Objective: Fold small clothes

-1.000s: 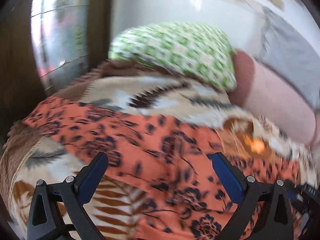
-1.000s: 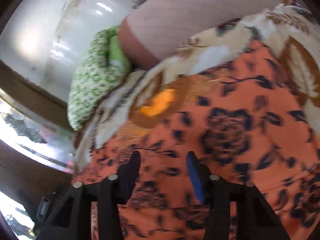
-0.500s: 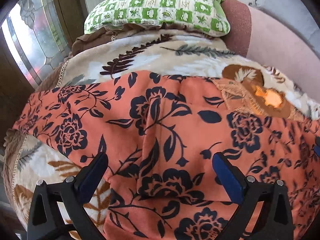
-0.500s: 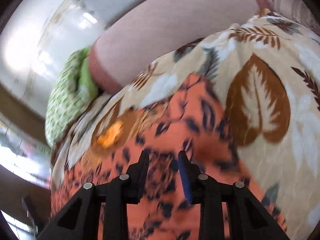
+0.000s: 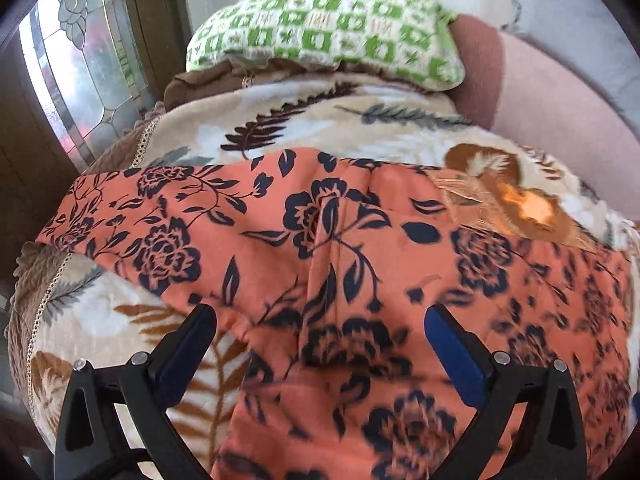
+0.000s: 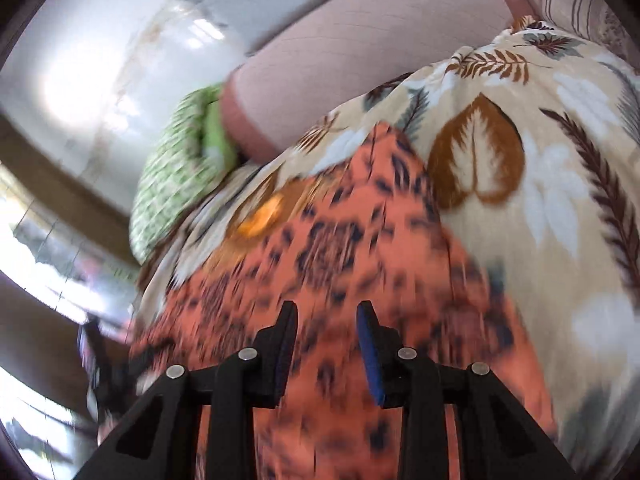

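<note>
Cloth (image 5: 340,264), orange w/ dark blue flowers, spread out on bed, on top of leaf blanket (image 5: 280,120). Looks like small pants or shorts: seam down the middle, one leg end reaching toward bed's left edge, by the window. Lies mostly flat, a few soft bumps near the seam. No neat fold seen yet, so prob. near the start: smoothed out, folding still to do.

Left tongs (image 5: 320,344) wide apart, hanging over near part of cloth, nothing pinched btw them. One blue pad over bare blanket, other over orange cloth.

Right tongs (image 6: 327,344) much closer together, small gap btw pads. Orange cloth under and around them, very blurry. Can't tell if a bit of cloth is pinched or if tongs just hang above it. Right edge of cloth seen here, next to big brown leaf on blanket.

Green-white pillow (image 5: 324,28) at far end of bed, pink cushion (image 5: 540,92) beside it, both well apart from cloth.

Left to do, prob.: grab one side, bring it over other side along the seam, then fold again to make it small.
</note>
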`<state>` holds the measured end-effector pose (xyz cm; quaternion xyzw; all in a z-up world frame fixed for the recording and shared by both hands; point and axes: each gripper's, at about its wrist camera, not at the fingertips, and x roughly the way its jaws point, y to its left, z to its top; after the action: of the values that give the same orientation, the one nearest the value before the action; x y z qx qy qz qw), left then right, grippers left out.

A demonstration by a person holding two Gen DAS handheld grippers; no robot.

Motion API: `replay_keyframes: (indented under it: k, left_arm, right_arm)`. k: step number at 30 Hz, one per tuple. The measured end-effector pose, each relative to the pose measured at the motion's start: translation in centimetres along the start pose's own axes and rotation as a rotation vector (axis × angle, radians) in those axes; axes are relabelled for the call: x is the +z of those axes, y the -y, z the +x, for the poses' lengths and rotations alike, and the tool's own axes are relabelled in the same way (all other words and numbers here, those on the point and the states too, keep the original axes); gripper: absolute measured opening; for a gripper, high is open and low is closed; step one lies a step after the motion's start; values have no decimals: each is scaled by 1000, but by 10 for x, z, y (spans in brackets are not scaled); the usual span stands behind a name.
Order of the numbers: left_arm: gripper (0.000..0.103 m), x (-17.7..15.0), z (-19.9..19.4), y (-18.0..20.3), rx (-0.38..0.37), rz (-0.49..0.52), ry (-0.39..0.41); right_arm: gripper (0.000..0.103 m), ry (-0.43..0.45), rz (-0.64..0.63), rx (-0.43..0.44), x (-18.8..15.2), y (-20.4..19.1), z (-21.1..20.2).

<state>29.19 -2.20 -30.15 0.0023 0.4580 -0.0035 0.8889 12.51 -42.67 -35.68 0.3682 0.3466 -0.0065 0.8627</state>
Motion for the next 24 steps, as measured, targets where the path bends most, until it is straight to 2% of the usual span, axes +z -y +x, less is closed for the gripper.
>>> replay_keyframes:
  k: [1,3,6,8,9,11,15,20,24]
  left_arm:
    - [103,-8,-10,-8,-23,1,15]
    - [103,-17,-23,-26,-46,-41,28]
    - [103,-28,-44,-71,-118,-164,29]
    - [103,-32,-55,-106,-108,-216,27]
    - [103,-32,-58,-125,-92,-236,21]
    - [103,-31,-58,-163,-58,-286,-5]
    - [103,-23,-48,-259,-56,-518,-35]
    - [103,-12,-12,-327,-201,-754,-101]
    - [103,-1,11,-352,-317,-907,-104]
  right_arm:
    - [34,-3,-8,13,-8,-16,9]
    - [34,-13,-11,61,-33,-16,4]
    - [34,-21,-18,94,-60,-14,3]
    - [35,-27,-44,64,-73,-9,14]
    - [35,-67,-9,64,-77,-4,25]
    - [35,-68,7,82,-76,-3,32]
    - [35,-66,-18,71,-75,-4,39]
    - [35,-74,10,86,-73,-1,43]
    - [35,-75,22,96,-68,-2,38]
